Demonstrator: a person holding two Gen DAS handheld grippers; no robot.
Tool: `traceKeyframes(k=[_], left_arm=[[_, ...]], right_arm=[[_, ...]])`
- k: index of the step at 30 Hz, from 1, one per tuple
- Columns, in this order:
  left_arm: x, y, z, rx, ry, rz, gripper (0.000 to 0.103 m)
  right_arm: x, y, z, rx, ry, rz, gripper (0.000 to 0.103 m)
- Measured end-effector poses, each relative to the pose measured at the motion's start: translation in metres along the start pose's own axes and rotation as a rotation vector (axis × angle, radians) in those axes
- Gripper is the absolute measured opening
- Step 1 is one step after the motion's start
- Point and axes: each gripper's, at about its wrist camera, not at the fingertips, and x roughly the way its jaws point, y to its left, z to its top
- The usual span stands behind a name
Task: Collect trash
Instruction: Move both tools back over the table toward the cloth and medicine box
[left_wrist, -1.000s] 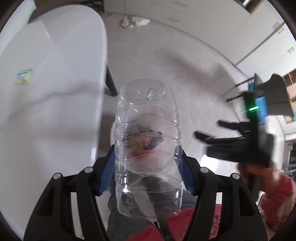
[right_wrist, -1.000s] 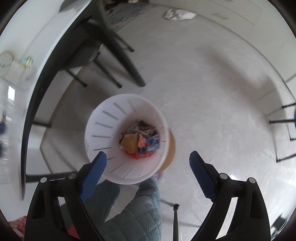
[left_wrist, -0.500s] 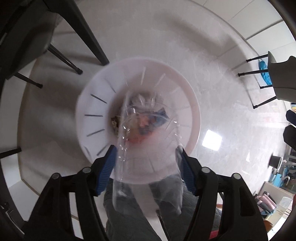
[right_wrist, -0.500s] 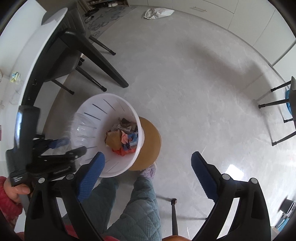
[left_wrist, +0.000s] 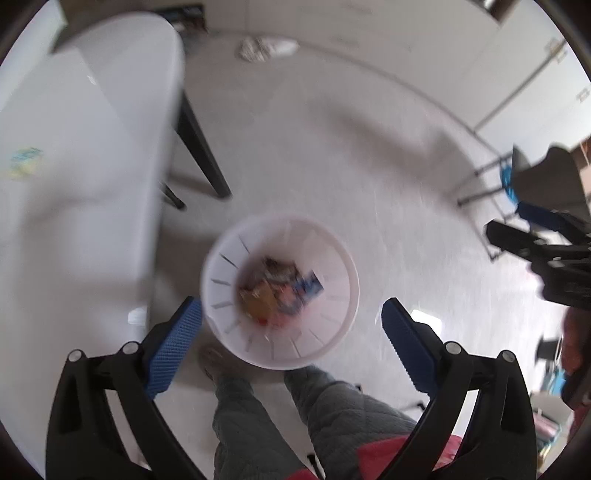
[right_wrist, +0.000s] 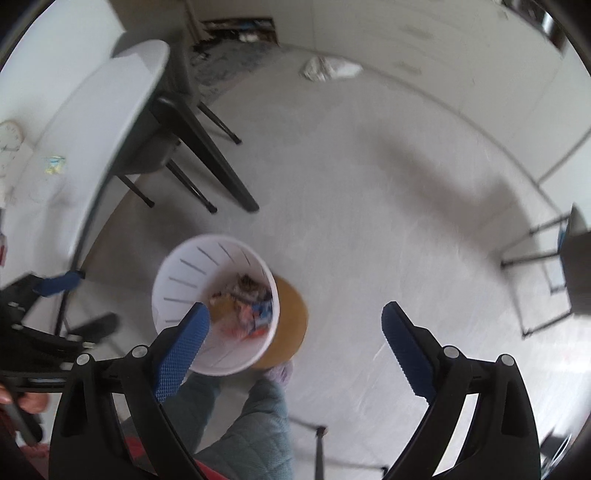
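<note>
A white slotted trash bin (left_wrist: 280, 295) stands on the floor, holding colourful wrappers (left_wrist: 280, 295); it also shows in the right wrist view (right_wrist: 216, 306). My left gripper (left_wrist: 291, 332) is open and empty, above the bin. My right gripper (right_wrist: 295, 332) is open and empty, above the floor just right of the bin. The clear plastic bottle is not visible in either view. A small wrapper (left_wrist: 24, 166) lies on the white table (left_wrist: 74, 184); it also shows in the right wrist view (right_wrist: 55, 164).
A crumpled white bag (right_wrist: 328, 70) lies on the far floor. A round wooden disc (right_wrist: 291, 328) sits beside the bin. Black table and chair legs (right_wrist: 207, 162) stand left of the bin. A dark chair (right_wrist: 569, 269) stands at right. The person's legs (left_wrist: 288, 424) are below.
My left gripper has opened and the clear bottle it held is gone from its jaws. Both views have tilted up, showing more of the table and room.
</note>
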Motion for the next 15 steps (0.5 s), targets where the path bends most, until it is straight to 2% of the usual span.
traceKeyframes(k=[7, 11, 15], left_arm=[[-0.092, 0.05, 0.0, -0.162, -0.156, 0.09, 0.095], [-0.118, 0.086, -0.008, -0.267, -0.206, 0.128, 0.095], [-0.128, 0.115, -0.017, -0.336, -0.209, 0.156, 0.095]], right_arm=[[-0.028, 0.057, 0.041, -0.123, -0.1, 0.125, 0.099], [-0.029, 0.099, 0.059, -0.215, -0.119, 0.174, 0.099], [-0.024, 0.142, 0.071, -0.287, -0.11, 0.234, 0.099]])
